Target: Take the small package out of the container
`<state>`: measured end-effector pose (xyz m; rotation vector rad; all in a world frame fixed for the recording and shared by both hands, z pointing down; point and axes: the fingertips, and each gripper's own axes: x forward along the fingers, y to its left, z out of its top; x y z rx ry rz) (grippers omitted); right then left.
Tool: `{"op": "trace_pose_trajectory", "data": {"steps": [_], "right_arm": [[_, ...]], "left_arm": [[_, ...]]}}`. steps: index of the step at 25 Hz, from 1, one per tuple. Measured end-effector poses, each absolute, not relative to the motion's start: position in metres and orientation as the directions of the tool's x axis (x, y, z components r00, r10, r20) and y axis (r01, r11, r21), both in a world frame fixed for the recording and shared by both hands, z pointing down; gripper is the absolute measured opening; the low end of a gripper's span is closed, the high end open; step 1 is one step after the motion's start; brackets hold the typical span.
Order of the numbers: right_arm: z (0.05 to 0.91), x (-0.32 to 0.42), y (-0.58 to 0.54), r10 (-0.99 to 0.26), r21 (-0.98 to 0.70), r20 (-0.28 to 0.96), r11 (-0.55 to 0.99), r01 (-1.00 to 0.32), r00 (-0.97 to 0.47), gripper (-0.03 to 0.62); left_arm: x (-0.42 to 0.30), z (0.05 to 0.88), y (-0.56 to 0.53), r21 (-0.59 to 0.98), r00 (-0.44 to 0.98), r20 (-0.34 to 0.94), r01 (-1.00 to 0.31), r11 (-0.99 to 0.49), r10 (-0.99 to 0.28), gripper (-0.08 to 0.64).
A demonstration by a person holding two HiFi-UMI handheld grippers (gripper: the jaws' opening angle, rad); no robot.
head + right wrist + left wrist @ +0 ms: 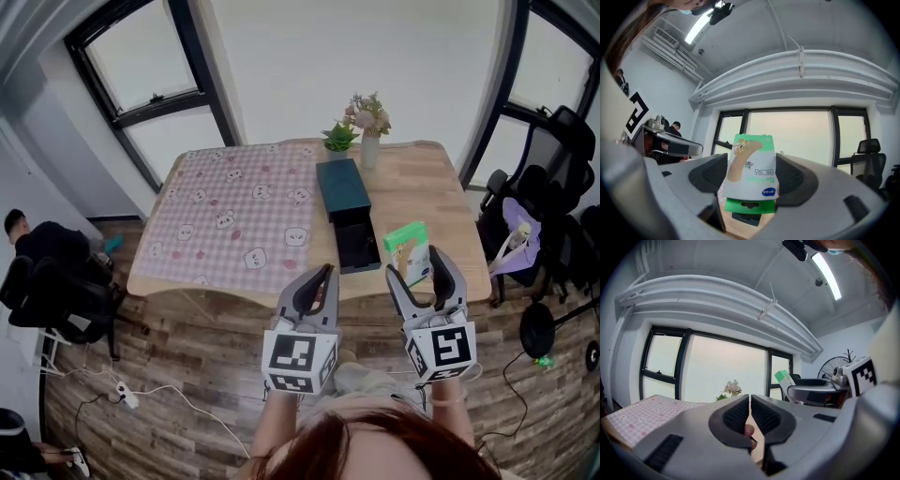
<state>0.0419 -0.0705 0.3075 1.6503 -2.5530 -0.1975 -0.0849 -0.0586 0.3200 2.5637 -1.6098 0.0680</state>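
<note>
Item 1. My left tongs (323, 274) (750, 401): jaws together, only a thin slit between the ribbed pads, nothing in them. They are held over the floor just short of the table's near edge, marker cube towards me.

Item 2. My right tongs (415, 265) (750, 176): jaws clamped on the small package, one pad on each side of it. They are beside the left tongs, tips reaching over the table's near edge.

Item 3. Small package (410, 246) (752, 168): flat, white and green, with a picture of a plaster strip on its face and a green hang tab at the end nearest the right gripper's camera. It is out of the container and stands up between my right jaws, just to the right of the open drawer. I cannot tell how far it is above the tabletop.

Item 4. Container (343, 187): a dark teal box lying lengthwise on the bare wood. Its black drawer (357, 246) is pulled out towards me.

Item 5. Table (431, 187): light wood, rounded corners. A pink checked cloth (234, 216) with small cartoon faces covers its left half.

Item 6. At the far edge, behind the container: a vase of pale flowers (369, 131) and, just left of it, a small green plant (338, 138).

Item 7. Surroundings: plank floor (187, 375) with a white power strip (125, 394) and cable; dark office chairs (553, 178) at the right; a seated person (37, 248) at the left.
</note>
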Motion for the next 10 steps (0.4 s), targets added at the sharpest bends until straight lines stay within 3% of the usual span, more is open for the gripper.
{"op": "trace_pose_trajectory", "data": {"steps": [10], "right_arm": [[0.305,0.053,-0.091,-0.920,0.154,0.002,0.388,-0.909,-0.393,0.319]], "left_arm": [[-0.076,0.317,-0.082,0.053,0.441,0.097,-0.898,-0.438,-0.892,0.017]]}}
